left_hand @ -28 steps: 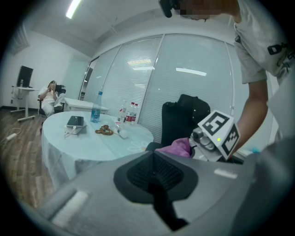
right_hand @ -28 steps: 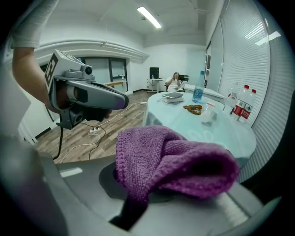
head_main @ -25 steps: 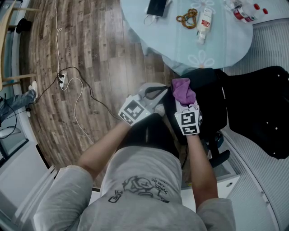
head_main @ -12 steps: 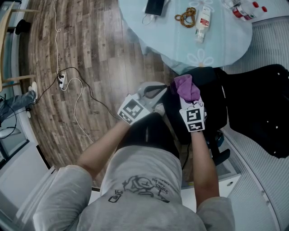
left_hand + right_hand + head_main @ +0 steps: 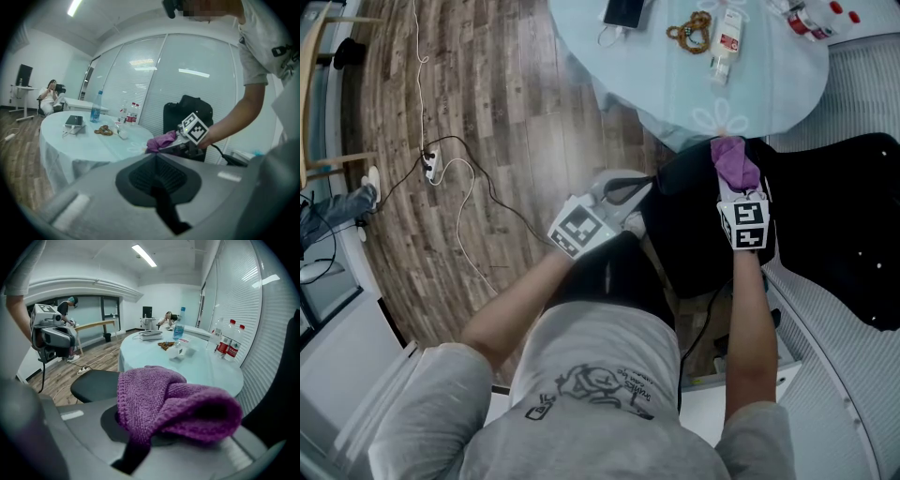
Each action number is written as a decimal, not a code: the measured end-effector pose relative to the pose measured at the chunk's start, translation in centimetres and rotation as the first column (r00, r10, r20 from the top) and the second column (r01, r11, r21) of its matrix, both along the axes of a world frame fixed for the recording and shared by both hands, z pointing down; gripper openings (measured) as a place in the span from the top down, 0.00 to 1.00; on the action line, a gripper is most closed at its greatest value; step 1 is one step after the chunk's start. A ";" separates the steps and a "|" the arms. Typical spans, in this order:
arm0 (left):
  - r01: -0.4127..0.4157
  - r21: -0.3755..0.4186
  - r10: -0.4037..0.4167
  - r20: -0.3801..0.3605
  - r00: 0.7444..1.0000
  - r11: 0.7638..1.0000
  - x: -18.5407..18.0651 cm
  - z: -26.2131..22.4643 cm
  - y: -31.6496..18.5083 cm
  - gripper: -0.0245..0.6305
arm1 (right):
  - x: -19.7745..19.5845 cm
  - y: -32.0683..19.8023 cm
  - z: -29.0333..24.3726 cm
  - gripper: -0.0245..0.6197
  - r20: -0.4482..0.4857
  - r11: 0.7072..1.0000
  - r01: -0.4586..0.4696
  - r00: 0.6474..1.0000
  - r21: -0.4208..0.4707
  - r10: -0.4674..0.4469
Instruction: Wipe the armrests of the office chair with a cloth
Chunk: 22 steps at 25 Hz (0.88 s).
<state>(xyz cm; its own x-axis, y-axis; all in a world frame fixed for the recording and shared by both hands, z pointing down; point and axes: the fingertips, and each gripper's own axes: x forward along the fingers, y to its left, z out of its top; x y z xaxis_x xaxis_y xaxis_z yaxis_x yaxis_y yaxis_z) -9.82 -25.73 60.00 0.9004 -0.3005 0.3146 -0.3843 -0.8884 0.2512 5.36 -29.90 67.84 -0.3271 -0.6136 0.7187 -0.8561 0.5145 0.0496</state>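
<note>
The black office chair (image 5: 698,239) stands below me, its backrest (image 5: 844,234) to the right. My right gripper (image 5: 737,184) is shut on a purple knitted cloth (image 5: 733,159) and holds it over the far right part of the seat. In the right gripper view the cloth (image 5: 173,404) bulges out of the jaws, and a black chair pad (image 5: 91,383) lies low on the left. My left gripper (image 5: 617,195) hovers at the chair's left edge, shut and holding nothing. Its view shows the cloth (image 5: 159,140) in the right gripper (image 5: 180,140).
A round table with a pale blue cover (image 5: 675,84) stands just beyond the chair, carrying a phone (image 5: 623,14), beads (image 5: 694,33) and a small bottle (image 5: 724,42). Cables and a power strip (image 5: 428,167) lie on the wood floor to the left. Water bottles (image 5: 229,348) stand on the table's right.
My right gripper has carried the purple cloth to the right and a little away from me, from the chair's left side to its right. The left gripper has barely moved.
</note>
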 end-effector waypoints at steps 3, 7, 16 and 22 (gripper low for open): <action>0.003 0.002 -0.003 0.000 1.000 1.000 -0.1 0.0 0.0 0.96 | 2.6 -1.1 0.3 0.92 -0.017 1.000 -0.025 1.000 -0.008 0.025; 0.006 0.001 -0.006 0.001 1.000 1.000 -0.2 0.1 -0.1 0.96 | 5.4 -2.5 0.6 0.92 -0.054 0.999 -0.043 0.998 -0.003 0.042; 0.004 0.001 -0.004 0.000 1.000 1.000 -0.4 -0.2 0.4 0.96 | 5.9 -2.8 0.4 0.92 -0.068 0.993 -0.119 0.991 0.017 0.120; 0.003 0.005 -0.003 -0.003 1.000 1.000 -0.4 -0.3 0.4 0.96 | 2.9 -1.5 0.2 0.92 -0.037 0.994 -0.102 0.994 0.035 0.103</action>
